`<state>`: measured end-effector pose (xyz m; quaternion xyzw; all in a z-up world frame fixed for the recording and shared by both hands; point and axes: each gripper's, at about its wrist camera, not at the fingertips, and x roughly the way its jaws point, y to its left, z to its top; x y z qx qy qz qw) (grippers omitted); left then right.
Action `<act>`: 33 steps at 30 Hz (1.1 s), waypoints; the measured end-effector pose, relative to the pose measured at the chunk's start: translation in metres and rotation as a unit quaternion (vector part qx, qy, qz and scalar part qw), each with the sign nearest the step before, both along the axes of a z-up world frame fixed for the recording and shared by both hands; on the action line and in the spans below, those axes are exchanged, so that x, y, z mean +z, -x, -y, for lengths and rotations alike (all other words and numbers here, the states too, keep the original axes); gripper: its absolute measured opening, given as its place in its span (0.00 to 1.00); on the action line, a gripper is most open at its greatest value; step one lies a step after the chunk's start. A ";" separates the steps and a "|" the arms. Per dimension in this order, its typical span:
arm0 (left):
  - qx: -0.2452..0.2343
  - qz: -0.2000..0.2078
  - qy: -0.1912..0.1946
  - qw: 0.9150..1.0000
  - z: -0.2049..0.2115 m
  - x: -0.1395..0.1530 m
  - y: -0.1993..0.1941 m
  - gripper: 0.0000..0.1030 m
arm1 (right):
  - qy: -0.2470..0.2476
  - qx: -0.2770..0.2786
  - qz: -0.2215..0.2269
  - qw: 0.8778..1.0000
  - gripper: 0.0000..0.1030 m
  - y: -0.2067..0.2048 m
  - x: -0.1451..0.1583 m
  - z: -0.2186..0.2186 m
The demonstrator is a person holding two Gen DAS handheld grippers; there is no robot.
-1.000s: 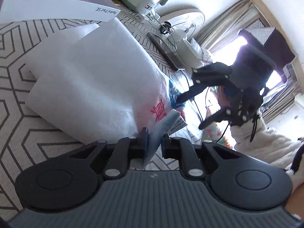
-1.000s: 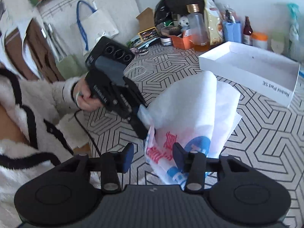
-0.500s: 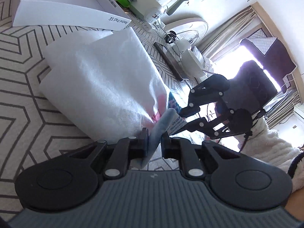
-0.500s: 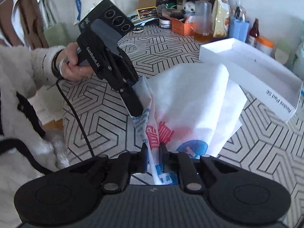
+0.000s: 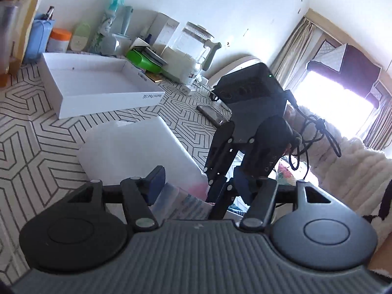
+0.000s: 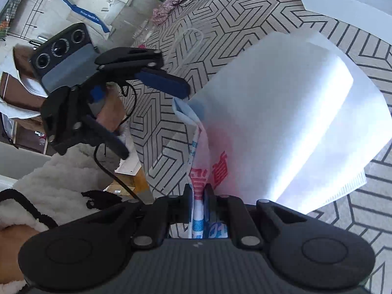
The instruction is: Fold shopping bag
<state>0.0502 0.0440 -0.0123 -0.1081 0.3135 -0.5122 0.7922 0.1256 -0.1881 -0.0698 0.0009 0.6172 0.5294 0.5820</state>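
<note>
1. Right claw (image 6: 199, 194), at the bottom centre of its own view, is pinched shut on the gathered printed end of the shopping bag (image 6: 281, 112).
2. From that pinch the bag runs away toward the upper right of the frame, a broad white panel lying over the patterned worktop (image 6: 245, 19); its long axis goes from the printed end in the claw to the plain white far end.
3. Left claw (image 6: 152, 112), at the centre left of the right wrist view, has its jaws opening, with nothing pressed between them; its upper blue pad hangs just beside the bag's folded corner at the frame's middle (whether it brushes the cloth I cannot tell).
4. In the left wrist view the left claw (image 5: 210, 183) stands spread at the bottom, with the printed edge of the bag low between its fingers and the right claw close ahead at centre right.
5. My reading: only the right claw holds the bag, so the next fold likely pivots on its grip, and the free left claw is nearer the loose corner.
6. A white box (image 5: 103, 90) sits beyond the bag's far end, apart from it.
</note>
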 end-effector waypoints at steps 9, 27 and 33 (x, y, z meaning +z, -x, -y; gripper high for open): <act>0.005 -0.048 -0.076 0.996 0.022 -0.031 -0.016 0.22 | -0.014 0.011 -0.032 0.999 0.10 -0.012 -0.007 0.004; 0.040 -0.154 0.046 0.986 -0.021 -0.054 -0.031 0.12 | -0.121 0.058 0.247 0.960 0.44 0.034 0.041 0.016; 0.061 -0.145 0.016 0.987 -0.026 -0.055 -0.029 0.22 | -0.083 0.072 0.202 0.973 0.16 0.025 0.022 -0.031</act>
